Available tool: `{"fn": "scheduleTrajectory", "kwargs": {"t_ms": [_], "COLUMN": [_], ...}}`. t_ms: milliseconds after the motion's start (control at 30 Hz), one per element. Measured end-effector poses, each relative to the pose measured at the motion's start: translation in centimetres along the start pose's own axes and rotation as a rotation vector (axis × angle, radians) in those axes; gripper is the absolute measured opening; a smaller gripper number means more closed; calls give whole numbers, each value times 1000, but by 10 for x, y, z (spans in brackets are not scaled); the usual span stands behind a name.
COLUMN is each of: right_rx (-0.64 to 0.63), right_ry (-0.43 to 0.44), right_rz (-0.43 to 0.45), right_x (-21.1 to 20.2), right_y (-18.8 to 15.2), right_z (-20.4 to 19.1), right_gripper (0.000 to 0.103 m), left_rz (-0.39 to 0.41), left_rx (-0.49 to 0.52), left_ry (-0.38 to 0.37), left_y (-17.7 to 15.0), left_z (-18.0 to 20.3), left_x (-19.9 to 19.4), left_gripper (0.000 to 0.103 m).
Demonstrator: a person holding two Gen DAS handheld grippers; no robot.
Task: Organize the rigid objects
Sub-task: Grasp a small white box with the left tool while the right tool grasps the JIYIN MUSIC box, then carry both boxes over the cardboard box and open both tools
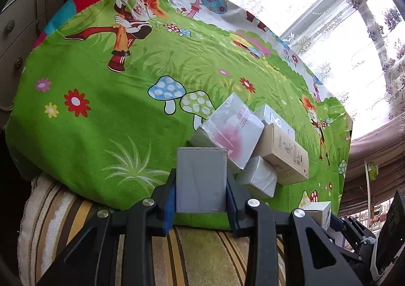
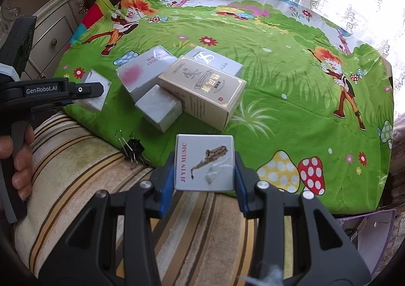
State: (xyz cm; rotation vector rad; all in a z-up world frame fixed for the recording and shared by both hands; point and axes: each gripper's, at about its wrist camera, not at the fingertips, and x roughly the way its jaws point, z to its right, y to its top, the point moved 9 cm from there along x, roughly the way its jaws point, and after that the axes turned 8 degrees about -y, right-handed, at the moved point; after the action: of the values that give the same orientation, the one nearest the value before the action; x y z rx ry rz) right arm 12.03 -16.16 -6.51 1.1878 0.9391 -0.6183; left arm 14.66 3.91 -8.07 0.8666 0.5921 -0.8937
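The left tool (image 1: 201, 182) is clamped on a plain grey box (image 1: 201, 179), its blue pads pressing both side faces and the box standing upright between them. In the right wrist view the same tool (image 2: 97, 91) comes in from the left edge, a person's hand (image 2: 17, 157) around its handle. The right tool (image 2: 203, 163) grips a white box printed with a saxophone and "JI YIN MUSIC" (image 2: 203, 162), pads against its left and right sides.

Just beyond the left tool lies a cluster of four boxes on the desk's green cartoon cloth (image 1: 88, 114). A grey box with a pink smudge (image 1: 227, 131) is nearest the held grey one. A small grey box (image 1: 258, 177) sits in front of it, touching a beige box with gold lettering (image 2: 202, 88), which rests tilted on top of the others. Behind that is a pale box with a dark logo (image 2: 215, 61).

Near the cloth's front edge, a black binder clip (image 2: 133, 150) lies where the cloth meets a striped cushion (image 2: 83, 172). Lace curtains (image 1: 341, 20) hang behind the desk.
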Motion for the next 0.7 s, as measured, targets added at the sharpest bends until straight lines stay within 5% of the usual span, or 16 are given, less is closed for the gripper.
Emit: {"fn": "scheduleTrajectory", "kwargs": {"t_ms": [433, 700], "right_rx": [43, 76], "right_ry": [26, 45], "right_rz": [180, 243], "right_x": [-66, -86], "right_y": [-19, -29], "right_z": [17, 34], "right_gripper": [45, 45], "left_rz": [-38, -72], "left_rx": [140, 240], "left_ry": [66, 44], "left_y": [-28, -43], "left_z": [63, 115], "left_x": [-5, 8], "left_gripper": [34, 34]}}
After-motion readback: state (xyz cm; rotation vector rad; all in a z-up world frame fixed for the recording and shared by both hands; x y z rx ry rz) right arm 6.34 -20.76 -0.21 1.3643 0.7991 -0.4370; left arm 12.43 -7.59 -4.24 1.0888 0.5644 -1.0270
